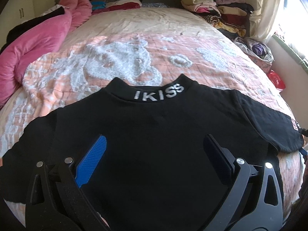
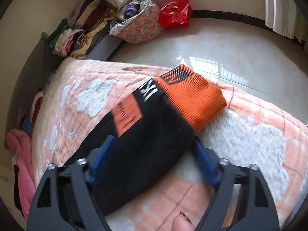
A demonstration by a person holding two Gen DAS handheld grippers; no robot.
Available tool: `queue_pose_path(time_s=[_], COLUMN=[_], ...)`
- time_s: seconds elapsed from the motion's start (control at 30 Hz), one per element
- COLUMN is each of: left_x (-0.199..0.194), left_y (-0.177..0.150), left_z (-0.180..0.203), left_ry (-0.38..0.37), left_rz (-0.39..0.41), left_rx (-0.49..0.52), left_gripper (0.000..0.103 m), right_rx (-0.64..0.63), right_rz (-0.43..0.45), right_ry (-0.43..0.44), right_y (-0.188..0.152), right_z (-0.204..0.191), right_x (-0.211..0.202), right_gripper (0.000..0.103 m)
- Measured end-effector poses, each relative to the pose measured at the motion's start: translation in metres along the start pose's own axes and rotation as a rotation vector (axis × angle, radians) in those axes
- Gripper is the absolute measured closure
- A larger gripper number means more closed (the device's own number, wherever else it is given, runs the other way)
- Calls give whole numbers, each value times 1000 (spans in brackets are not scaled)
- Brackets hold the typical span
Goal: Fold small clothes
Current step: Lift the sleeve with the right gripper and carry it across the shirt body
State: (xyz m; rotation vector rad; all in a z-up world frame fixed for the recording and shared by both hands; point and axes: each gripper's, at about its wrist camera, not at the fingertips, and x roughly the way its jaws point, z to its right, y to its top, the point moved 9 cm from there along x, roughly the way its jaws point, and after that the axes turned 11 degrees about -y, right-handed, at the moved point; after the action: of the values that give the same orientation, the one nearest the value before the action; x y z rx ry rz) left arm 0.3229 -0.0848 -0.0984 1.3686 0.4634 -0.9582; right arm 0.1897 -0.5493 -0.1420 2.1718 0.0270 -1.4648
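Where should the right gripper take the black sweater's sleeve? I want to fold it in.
Near the orange ribbed cuff, across the black sleeve, coming along it from the shoulder end. It lies flat and narrow on the quilt, and the right gripper already straddles it.

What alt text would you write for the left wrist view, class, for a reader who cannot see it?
A black top with IKISS on its collar lies flat on a bed's pink and white quilt. The open left gripper hovers over it, jaws wide apart. Folded clothes and a pink blanket sit around the bed's edges.
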Motion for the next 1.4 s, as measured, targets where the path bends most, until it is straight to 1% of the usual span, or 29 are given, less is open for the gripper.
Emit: queue_pose_path(time_s=[0.07, 0.13, 0.17, 0.2, 0.23, 0.4, 0.5, 0.6, 0.7, 0.87, 0.93, 1.0, 1.1, 1.4], left_x=[-2, -5, -6, -9, -12, -21, -26, -30, -36, -41, -41, -43, -45, -58], left_y=[1, 3, 5, 6, 8, 11, 12, 12, 12, 13, 11, 11, 12, 16], left_z=[-5, -10, -12, -13, -14, -18, -21, -22, -24, -29, -31, -33, -38, -50], left_ry=[2, 9, 21, 38, 49, 30, 26, -19, -50, -104, -184, -246, -236, -299], left_rz=[4, 11, 16, 26, 32, 41, 37, 34, 36, 34, 20, 24, 28, 52], left_rx=[-12, -20, -17, -7, -1, -21, -33, -64, -88, -142, -198, -239, -243, -300], left_gripper=[8, 8, 9, 9, 8, 9, 8, 9, 9, 9, 9, 9, 9, 9], right_rx=[11, 3, -4, -18, -25, -79, -132, -210, -267, -364, -403, -427, -464, -568], right_rz=[15, 41, 51, 64, 69, 141, 181, 229, 251, 270, 267, 259, 267, 246], right_ry=[19, 46, 56, 77, 98, 200, 238, 283, 326, 383, 410, 440, 468, 524], right_y=[5, 10, 12, 14, 15, 18, 15, 6, -8, -33, -47, -58, -74, -122], right_z=[1, -2, -4, -8, -11, -34, -52, -77, -97, -131, -146, -159, -177, -224], right_x=[2, 1, -1, -4, -7, -38, -59, -87, -108, -134, -143, -151, -164, -180], right_gripper=[37, 67, 73, 83, 89, 91, 92, 93, 94, 94, 94, 94, 94, 94])
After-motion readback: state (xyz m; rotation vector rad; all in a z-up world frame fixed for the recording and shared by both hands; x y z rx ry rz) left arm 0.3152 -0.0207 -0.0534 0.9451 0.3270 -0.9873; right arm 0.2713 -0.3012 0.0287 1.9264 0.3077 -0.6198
